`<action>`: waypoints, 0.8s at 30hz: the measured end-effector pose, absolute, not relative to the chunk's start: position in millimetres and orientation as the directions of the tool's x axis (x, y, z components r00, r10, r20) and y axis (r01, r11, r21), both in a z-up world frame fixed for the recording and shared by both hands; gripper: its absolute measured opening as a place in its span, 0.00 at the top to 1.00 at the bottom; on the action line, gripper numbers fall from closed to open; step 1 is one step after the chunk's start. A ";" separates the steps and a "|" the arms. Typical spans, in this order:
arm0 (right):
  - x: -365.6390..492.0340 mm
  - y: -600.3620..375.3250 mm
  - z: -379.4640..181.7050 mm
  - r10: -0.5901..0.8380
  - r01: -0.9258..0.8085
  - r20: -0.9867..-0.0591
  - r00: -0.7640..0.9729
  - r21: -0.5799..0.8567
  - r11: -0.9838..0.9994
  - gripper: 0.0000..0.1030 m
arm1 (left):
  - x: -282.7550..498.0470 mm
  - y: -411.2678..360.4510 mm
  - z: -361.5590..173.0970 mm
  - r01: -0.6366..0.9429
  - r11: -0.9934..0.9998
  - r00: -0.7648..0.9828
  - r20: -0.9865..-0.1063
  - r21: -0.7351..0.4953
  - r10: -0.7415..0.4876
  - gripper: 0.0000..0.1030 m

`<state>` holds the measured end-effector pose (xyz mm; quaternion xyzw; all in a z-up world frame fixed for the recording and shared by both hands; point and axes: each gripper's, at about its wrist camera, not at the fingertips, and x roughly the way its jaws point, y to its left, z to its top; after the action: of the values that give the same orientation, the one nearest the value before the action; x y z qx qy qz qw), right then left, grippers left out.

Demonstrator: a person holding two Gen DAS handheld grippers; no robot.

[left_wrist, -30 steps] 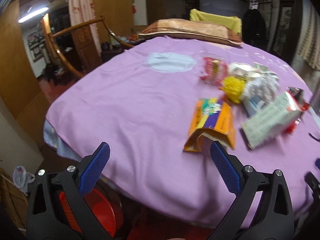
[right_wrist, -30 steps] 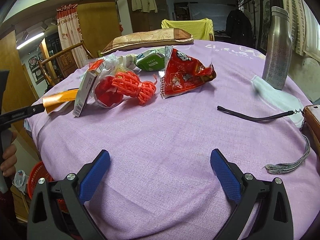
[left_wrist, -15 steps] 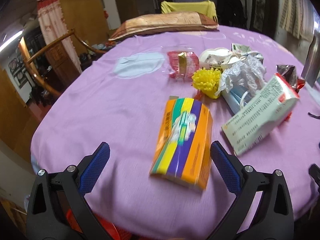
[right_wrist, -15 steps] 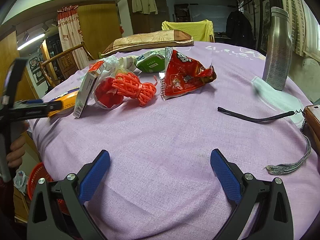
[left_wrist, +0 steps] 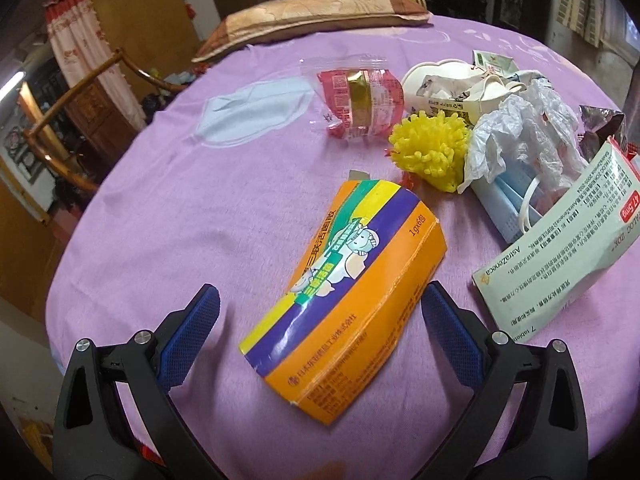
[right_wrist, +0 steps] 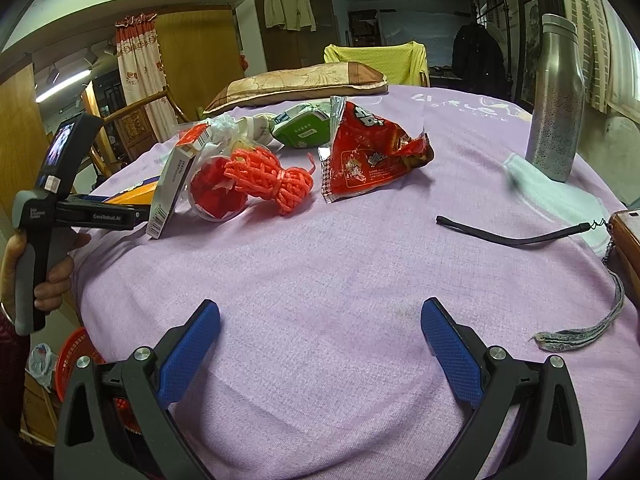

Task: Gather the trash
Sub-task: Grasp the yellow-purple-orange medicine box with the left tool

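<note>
- Two claws are wide open and hold nothing: your left claw (left_wrist: 320, 320) is around the near end of the orange box (left_wrist: 344, 280), and your right claw (right_wrist: 320, 332) hovers over bare purple cloth.
- The box lies flat on the surface (left_wrist: 180, 208), in front of the other trash, such as the white box (left_wrist: 560, 256).
- You seem to be at the first pick. Next, I think, lower the left claw and close it on the box.

Left gripper (left_wrist: 320, 312): jaws wide apart, gripped by a hand (right_wrist: 48, 276).
Right gripper (right_wrist: 320, 320): jaws wide apart, level.
</note>
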<state>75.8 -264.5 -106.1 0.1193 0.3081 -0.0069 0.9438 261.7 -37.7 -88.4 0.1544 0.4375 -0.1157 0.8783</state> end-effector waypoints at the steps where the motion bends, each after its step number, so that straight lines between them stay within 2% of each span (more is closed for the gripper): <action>1: 75.6 -264.3 -105.7 0.061 0.086 -0.582 0.811 0.221 0.972 0.04 | 265.3 -35.6 -88.6 0.351 0.925 0.572 -0.816 0.149 -0.086 0.05; 4: 75.7 -264.8 -105.6 0.061 0.084 -0.579 0.813 0.220 0.972 0.04 | 271.1 -31.5 -88.5 0.373 0.920 0.543 -0.832 0.119 -0.113 0.05; 8: 75.1 -265.3 -105.2 0.064 0.080 -0.577 0.814 0.222 0.972 0.04 | 267.9 -38.6 -82.3 0.360 0.910 0.610 -0.789 0.205 -0.064 0.06; 15: 75.3 -265.4 -105.9 0.067 0.078 -0.575 0.815 0.223 0.972 0.04 | 260.4 -56.2 -80.9 0.416 0.869 0.651 -0.754 0.266 -0.081 0.06; 17: 75.2 -265.4 -105.8 0.067 0.078 -0.574 0.816 0.224 0.972 0.04 | 255.9 -56.9 -80.6 0.425 0.867 0.654 -0.750 0.261 -0.095 0.10; 19: 75.3 -265.5 -105.4 0.067 0.077 -0.574 0.816 0.224 0.972 0.04 | 250.8 -57.6 -81.9 0.425 0.870 0.651 -0.752 0.251 -0.101 0.27; 21: 75.4 -265.3 -105.5 0.068 0.077 -0.574 0.816 0.224 0.972 0.04 | 248.0 -57.0 -84.6 0.414 0.876 0.644 -0.760 0.248 -0.089 0.38; 24: 75.3 -265.1 -105.7 0.068 0.077 -0.574 0.816 0.224 0.971 0.04 | 245.4 -52.2 -82.4 0.389 0.894 0.650 -0.754 0.221 -0.096 0.47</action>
<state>75.3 -265.1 -105.7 0.1194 0.3030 -0.0024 0.9455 245.4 -52.2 -82.4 0.1851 0.3958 -0.1362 0.8891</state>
